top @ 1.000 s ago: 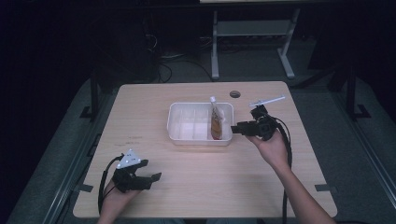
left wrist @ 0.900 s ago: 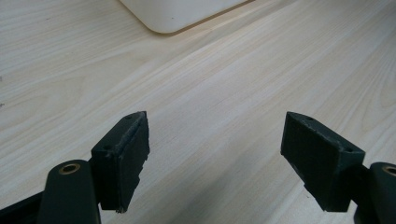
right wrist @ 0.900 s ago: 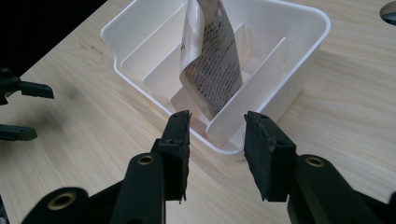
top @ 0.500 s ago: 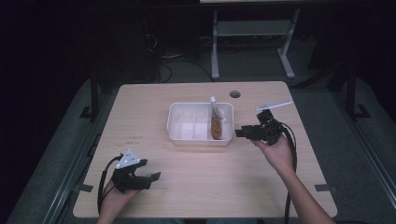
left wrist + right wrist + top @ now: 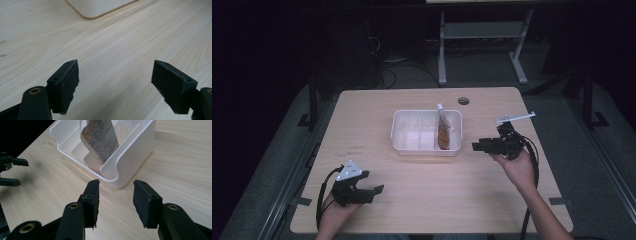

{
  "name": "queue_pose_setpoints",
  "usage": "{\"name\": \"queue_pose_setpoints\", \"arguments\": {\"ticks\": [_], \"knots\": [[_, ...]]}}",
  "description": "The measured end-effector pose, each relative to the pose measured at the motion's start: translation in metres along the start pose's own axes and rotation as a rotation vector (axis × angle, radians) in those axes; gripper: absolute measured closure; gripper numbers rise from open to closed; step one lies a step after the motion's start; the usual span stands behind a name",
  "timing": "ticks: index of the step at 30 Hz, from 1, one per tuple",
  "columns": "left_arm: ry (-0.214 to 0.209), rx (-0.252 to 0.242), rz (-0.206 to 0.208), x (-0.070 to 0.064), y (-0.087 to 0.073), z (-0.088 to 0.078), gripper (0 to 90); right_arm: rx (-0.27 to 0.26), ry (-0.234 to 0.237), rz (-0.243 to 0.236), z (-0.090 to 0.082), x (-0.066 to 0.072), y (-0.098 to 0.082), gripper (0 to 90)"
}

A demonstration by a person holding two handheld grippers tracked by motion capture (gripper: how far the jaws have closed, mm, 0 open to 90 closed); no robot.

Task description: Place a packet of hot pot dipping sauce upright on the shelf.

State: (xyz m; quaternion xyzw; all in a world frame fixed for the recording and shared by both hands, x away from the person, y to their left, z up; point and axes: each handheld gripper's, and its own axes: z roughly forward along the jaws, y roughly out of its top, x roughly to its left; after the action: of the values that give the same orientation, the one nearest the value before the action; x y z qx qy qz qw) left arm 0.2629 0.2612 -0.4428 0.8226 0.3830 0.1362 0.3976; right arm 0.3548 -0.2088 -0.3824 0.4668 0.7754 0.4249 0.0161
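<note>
Nearest the person, the left tool rested low on the bench, its jaws spread wide over bare wood with nothing between them. Further out, the right tool hung just beside the right end of the white divided tray, and its jaws had just been opening; they stood partly apart and empty. Beyond them, the sauce pouch leaned upright in the tray's rightmost compartment, its capped spout rising above the rim. It looked light and soft-walled, probably slick on its printed film, so a squeeze across the belly would likely buckle it or let it slide. The stiffer neck just under the cap seemed the safer hold, being clear of the tray walls.
</note>
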Motion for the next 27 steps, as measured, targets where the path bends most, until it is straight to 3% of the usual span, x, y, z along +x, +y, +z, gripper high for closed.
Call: {"name": "queue_pose_setpoints", "arguments": {"ticks": [12,27], "knots": [[0.005,0.003,0.004,0.001,0.000,-0.001,21.4,0.008,-0.006,-0.007,-0.007,-0.001,-0.010,52.5],[0.005,0.004,0.005,-0.002,0.000,0.001,21.4,0.022,-0.001,0.006,-0.014,-0.009,-0.040,50.6]]}}
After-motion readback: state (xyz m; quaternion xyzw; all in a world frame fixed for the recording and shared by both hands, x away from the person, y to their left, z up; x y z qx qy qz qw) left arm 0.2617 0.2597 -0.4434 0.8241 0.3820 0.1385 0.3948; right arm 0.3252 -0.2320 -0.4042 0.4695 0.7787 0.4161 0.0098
